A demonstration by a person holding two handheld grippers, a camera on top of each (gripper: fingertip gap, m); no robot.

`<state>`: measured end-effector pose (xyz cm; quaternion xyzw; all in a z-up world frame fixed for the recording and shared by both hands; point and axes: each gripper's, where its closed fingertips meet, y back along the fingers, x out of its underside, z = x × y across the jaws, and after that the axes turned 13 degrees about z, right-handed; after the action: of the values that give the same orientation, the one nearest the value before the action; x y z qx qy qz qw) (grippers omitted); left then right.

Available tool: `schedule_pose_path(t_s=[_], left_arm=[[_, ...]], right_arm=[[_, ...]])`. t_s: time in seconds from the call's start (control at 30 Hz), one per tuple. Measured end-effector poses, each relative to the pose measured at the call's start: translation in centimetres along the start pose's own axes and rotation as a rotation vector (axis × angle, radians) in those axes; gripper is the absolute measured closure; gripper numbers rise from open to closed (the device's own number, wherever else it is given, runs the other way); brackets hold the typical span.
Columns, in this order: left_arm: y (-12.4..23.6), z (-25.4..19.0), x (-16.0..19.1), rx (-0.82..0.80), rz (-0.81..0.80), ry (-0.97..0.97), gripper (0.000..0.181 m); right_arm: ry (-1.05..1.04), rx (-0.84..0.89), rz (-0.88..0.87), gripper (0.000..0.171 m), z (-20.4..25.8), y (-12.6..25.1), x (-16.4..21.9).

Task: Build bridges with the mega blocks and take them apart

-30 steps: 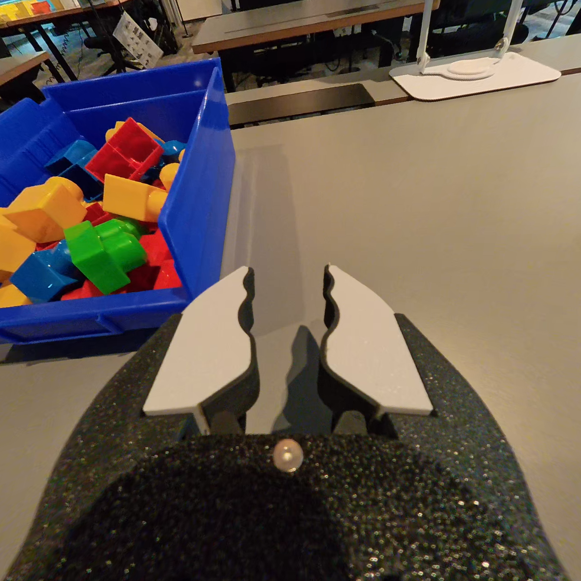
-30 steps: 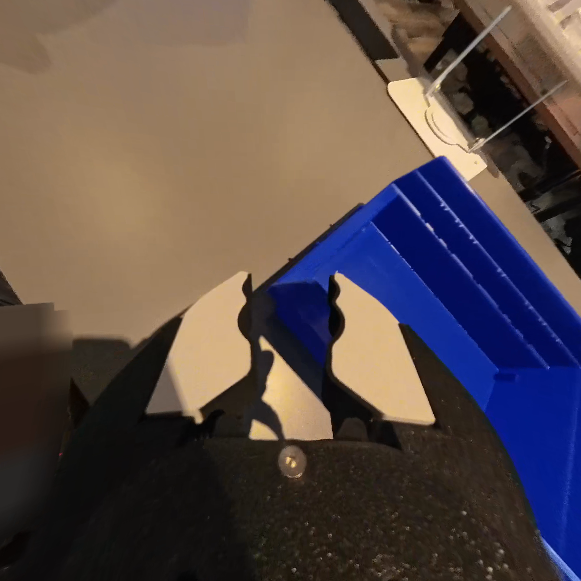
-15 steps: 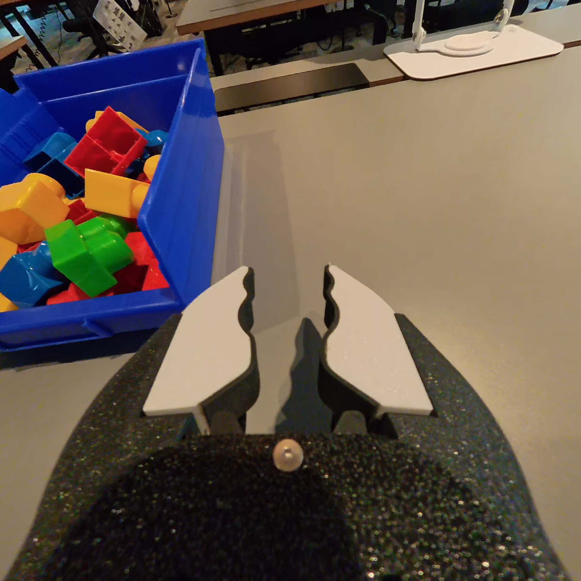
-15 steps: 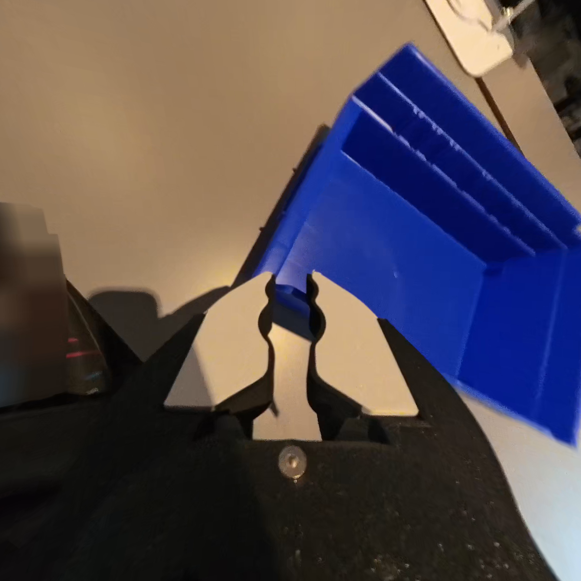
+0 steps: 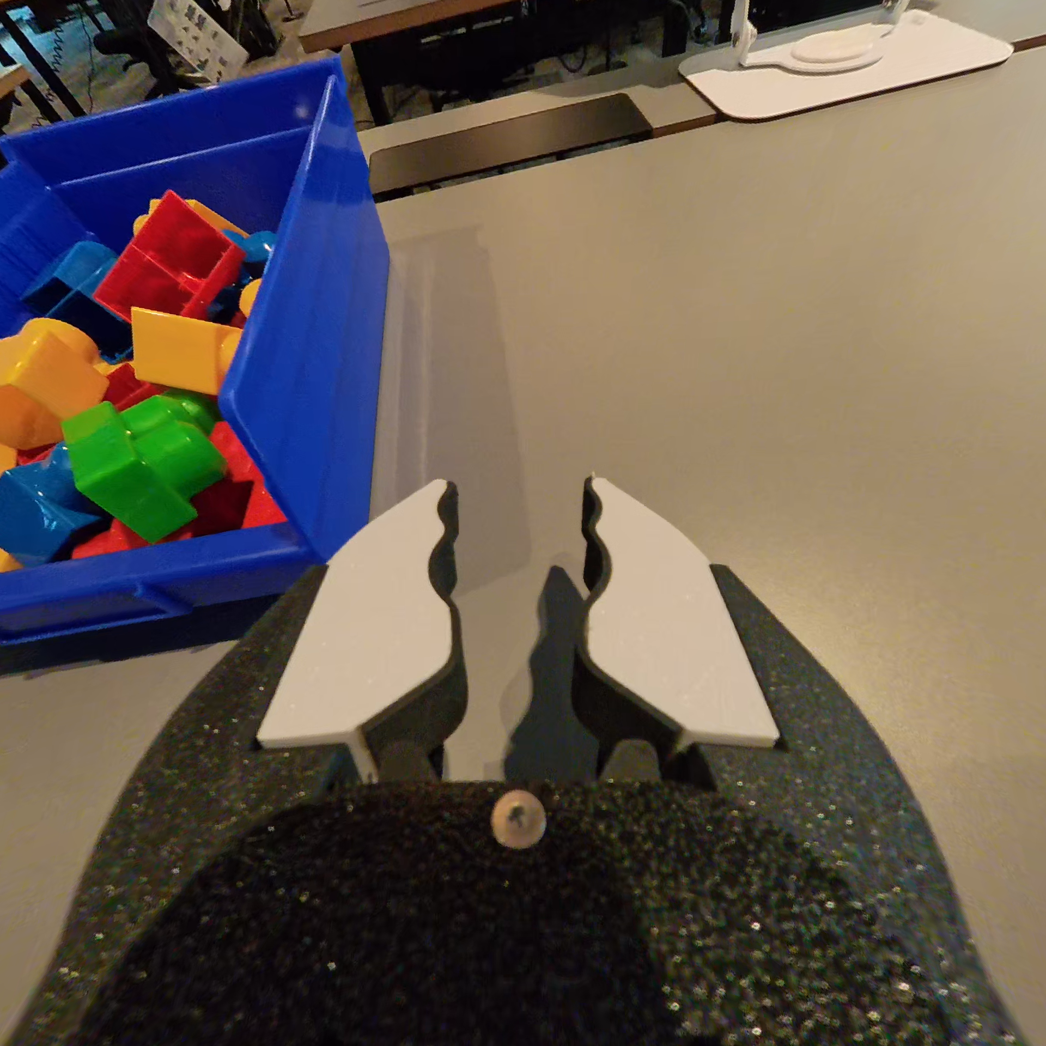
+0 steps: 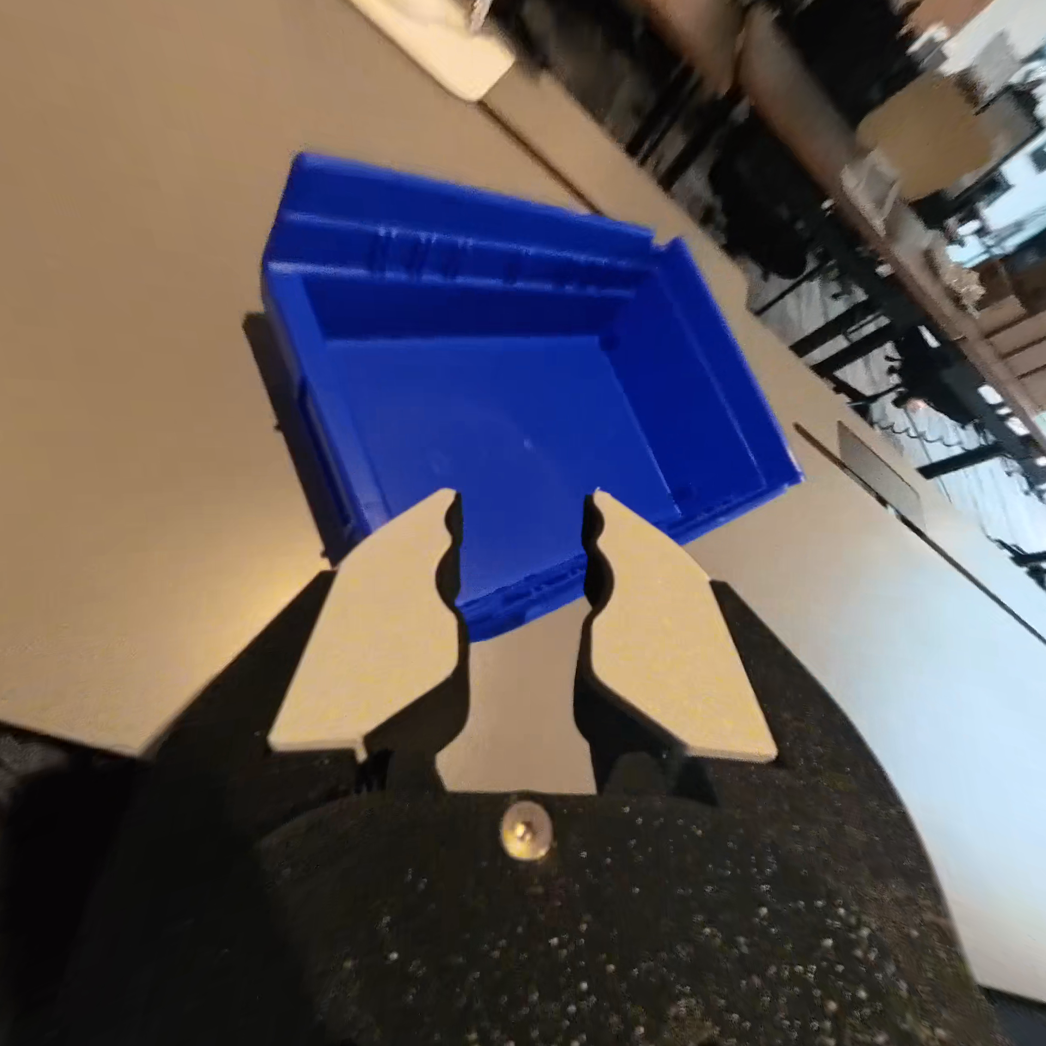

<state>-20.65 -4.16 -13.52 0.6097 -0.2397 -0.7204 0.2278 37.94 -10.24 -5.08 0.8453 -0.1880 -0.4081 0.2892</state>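
In the left wrist view a blue bin (image 5: pixel 317 317) at the left holds several mega blocks: a green one (image 5: pixel 141 464), a red one (image 5: pixel 170 260), yellow (image 5: pixel 175 351) and blue ones. My left gripper (image 5: pixel 518 492) is open and empty, low over the grey table just right of that bin. In the right wrist view a second blue bin (image 6: pixel 707 396) is empty. My right gripper (image 6: pixel 523 498) is open and empty, above that bin's near part, and the view is tilted and blurred.
A white lamp base (image 5: pixel 837 56) stands at the table's far right edge; it also shows in the right wrist view (image 6: pixel 447 51). A dark slot (image 5: pixel 509 141) runs along the far edge. Other desks and chairs lie beyond. Bare grey table (image 5: pixel 764 368) stretches right of the left gripper. One gripper's finger ends stand about 60 cm off the other's.
My right gripper swung over the empty bin; its jaws narrowed, then opened wide again. My left gripper shifted slightly, the block bin sliding a little left in view.
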Motion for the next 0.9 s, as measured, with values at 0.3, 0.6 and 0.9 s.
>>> schedule_pose_path(t_s=[0.3, 0.6, 0.9], left_arm=[[-0.2, -0.1, 0.2, -0.006, 0.018, -0.012, 0.140], [-0.6, -0.3, 0.7, -0.027, 0.064, -0.027, 0.140], [-0.7, -0.8, 1.1, -0.047, 0.096, -0.067, 0.140]], right_arm=[[-0.204, 0.105, 0.129, 0.095, -0.9, -2.5, 6.6], [-0.175, 0.066, 0.132, 0.131, 0.2, -4.6, 7.0], [-0.161, 0.126, 0.129, 0.139, -1.2, -5.3, 7.6]])
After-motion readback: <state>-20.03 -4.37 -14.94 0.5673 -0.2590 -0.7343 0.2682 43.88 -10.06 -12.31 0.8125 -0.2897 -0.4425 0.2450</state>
